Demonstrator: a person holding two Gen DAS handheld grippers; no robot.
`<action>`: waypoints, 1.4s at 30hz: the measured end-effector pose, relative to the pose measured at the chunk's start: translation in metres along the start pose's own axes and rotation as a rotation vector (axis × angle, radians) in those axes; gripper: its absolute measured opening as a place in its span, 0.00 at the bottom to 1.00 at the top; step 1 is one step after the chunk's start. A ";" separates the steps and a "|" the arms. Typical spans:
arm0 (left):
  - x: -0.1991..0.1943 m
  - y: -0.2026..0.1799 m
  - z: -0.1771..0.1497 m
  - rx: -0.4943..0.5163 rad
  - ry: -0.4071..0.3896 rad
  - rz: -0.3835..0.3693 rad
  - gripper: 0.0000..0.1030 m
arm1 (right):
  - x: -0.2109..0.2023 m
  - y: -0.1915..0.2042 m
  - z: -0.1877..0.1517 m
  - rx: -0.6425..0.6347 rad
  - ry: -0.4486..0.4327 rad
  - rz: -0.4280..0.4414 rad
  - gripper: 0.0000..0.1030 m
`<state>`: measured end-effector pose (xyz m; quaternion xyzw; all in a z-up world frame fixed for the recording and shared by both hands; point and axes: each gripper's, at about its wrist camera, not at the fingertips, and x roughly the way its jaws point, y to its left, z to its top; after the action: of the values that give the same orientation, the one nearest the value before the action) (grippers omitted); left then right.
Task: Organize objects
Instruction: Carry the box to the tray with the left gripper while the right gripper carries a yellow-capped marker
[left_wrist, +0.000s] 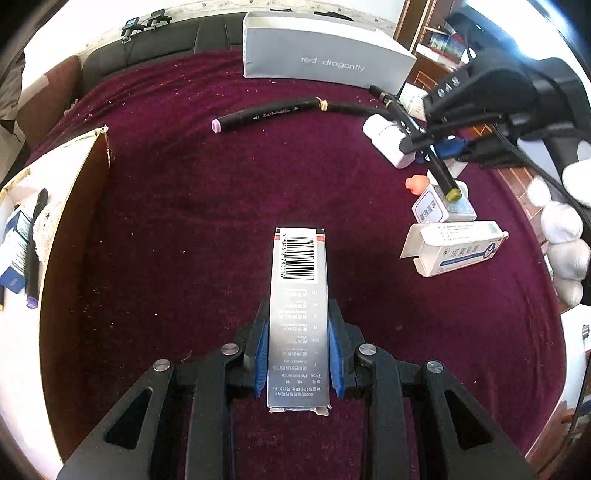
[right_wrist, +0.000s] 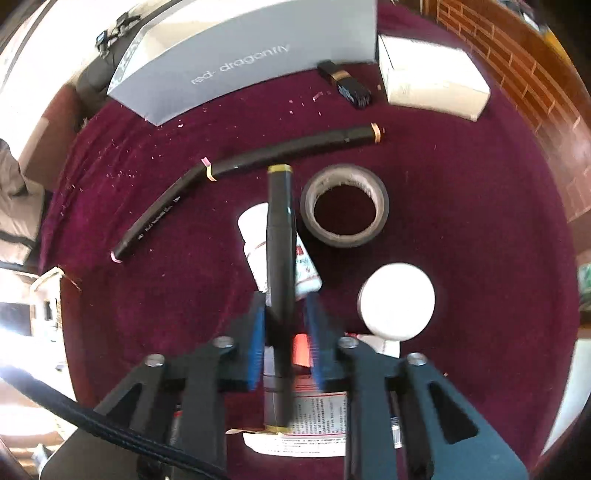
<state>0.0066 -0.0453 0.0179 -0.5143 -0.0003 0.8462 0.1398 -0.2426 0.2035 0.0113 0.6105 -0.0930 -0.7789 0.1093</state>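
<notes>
Left gripper (left_wrist: 298, 347) clamped on a silver barcoded box (left_wrist: 298, 321) above the maroon cloth (left_wrist: 184, 206), right gripper (right_wrist: 283, 332) clenched on a black marker (right_wrist: 280, 280) over a white bottle (right_wrist: 255, 240), tape roll (right_wrist: 344, 205) just beside, 2 markers (right_wrist: 236, 166) lying end to end, grey shoebox (left_wrist: 325, 55) behind.

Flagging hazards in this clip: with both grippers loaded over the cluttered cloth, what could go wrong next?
1. The right gripper grips the marker near one end, so it may pivot or slip.
2. That marker hangs over the white bottle and tape roll; moving low could knock them.
3. The left gripper holds the long box by its lower half; its far end could snag.
</notes>
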 end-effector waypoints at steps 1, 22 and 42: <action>0.000 0.003 0.001 -0.015 0.001 -0.014 0.22 | -0.002 -0.002 -0.002 0.006 0.000 0.007 0.12; -0.078 0.058 -0.012 -0.178 -0.070 -0.032 0.22 | -0.011 0.006 -0.082 0.163 0.227 0.558 0.12; -0.107 0.241 -0.017 -0.355 -0.088 0.169 0.22 | 0.015 0.188 -0.097 -0.010 0.324 0.680 0.13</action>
<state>0.0110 -0.3044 0.0678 -0.4918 -0.1125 0.8631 -0.0246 -0.1417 0.0173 0.0264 0.6595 -0.2682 -0.5917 0.3781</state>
